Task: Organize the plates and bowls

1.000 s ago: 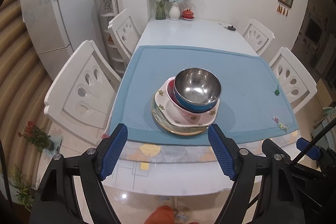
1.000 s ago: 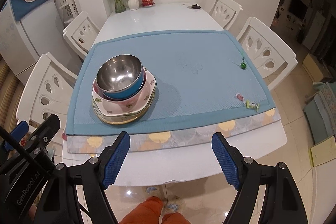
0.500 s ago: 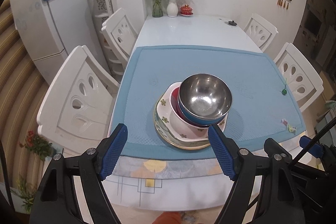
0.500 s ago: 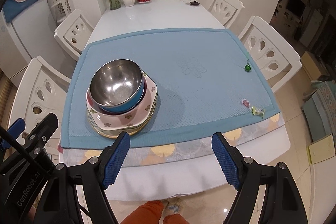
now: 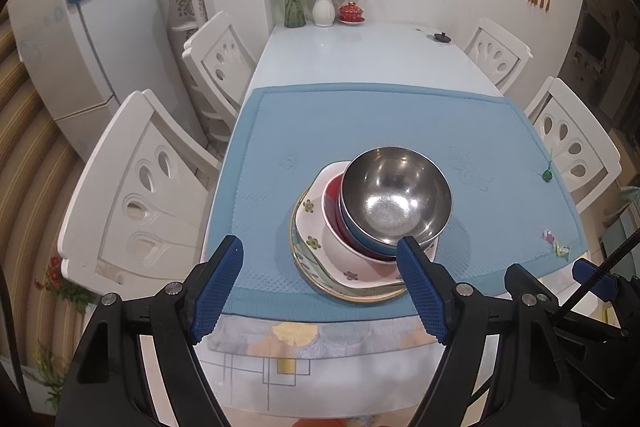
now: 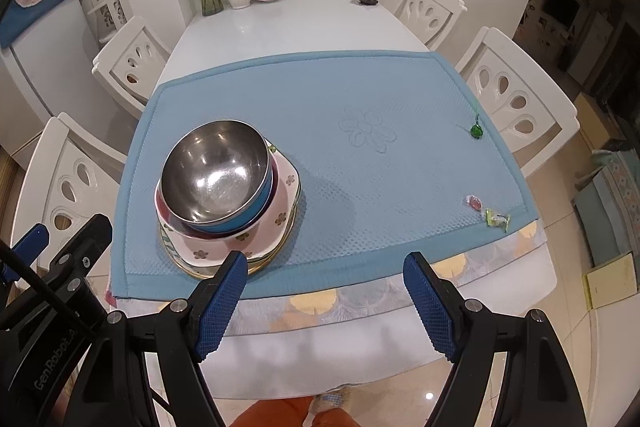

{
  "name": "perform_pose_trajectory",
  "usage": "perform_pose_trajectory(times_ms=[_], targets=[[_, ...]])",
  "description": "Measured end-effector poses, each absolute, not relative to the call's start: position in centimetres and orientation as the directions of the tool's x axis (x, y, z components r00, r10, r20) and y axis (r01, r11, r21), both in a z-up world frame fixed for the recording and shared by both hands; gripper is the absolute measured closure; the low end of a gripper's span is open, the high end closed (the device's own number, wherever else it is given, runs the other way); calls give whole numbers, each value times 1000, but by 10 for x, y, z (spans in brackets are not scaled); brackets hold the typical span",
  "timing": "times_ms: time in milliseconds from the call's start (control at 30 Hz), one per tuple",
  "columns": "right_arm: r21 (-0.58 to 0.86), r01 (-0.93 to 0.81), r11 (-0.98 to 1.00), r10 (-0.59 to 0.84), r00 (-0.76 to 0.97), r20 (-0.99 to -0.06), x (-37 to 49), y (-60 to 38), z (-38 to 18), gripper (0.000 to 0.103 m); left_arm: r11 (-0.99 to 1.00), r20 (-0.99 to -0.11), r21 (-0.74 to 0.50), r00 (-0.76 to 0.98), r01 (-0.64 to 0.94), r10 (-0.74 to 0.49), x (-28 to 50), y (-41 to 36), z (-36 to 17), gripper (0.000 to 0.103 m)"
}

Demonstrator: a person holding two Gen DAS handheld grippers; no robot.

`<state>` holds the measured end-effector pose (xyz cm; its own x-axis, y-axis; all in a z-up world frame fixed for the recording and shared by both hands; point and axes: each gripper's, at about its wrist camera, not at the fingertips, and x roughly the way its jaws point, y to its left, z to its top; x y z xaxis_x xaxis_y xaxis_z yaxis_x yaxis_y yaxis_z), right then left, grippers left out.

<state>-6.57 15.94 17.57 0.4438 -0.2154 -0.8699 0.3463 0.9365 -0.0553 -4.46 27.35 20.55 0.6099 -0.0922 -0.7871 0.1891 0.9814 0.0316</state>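
I see the dishes nested in one pile — steel bowl (image 5: 396, 201) in a blue-and-red bowl, in the floral bowl (image 5: 340, 247), on the gilt-rimmed plate (image 5: 352, 293). That fits a finished stack or one awaiting sorting. Left gripper (image 5: 320, 291) and right gripper (image 6: 326, 301) hang spread, empty, the pile just ahead of my left gripper near the blue mat's (image 6: 380, 167) near edge — open mat ahead of the right gripper.

Black gripper (image 6: 324, 301) frames, blue textured pads (image 6: 218, 307), silver screws, "GenRobot" lettering, orange trousers (image 6: 296, 413)
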Motion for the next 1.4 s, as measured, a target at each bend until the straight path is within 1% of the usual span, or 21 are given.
perform_pose_trajectory(times_ms=[433, 1400], targets=[[-93, 346, 934, -262, 484, -835, -54, 167, 180, 25, 981, -790, 37, 606, 191, -89, -29, 275, 201, 25], [-88, 379, 921, -267, 452, -851, -23, 181, 169, 25, 973, -801, 55, 591, 226, -92, 10, 284, 192, 25]])
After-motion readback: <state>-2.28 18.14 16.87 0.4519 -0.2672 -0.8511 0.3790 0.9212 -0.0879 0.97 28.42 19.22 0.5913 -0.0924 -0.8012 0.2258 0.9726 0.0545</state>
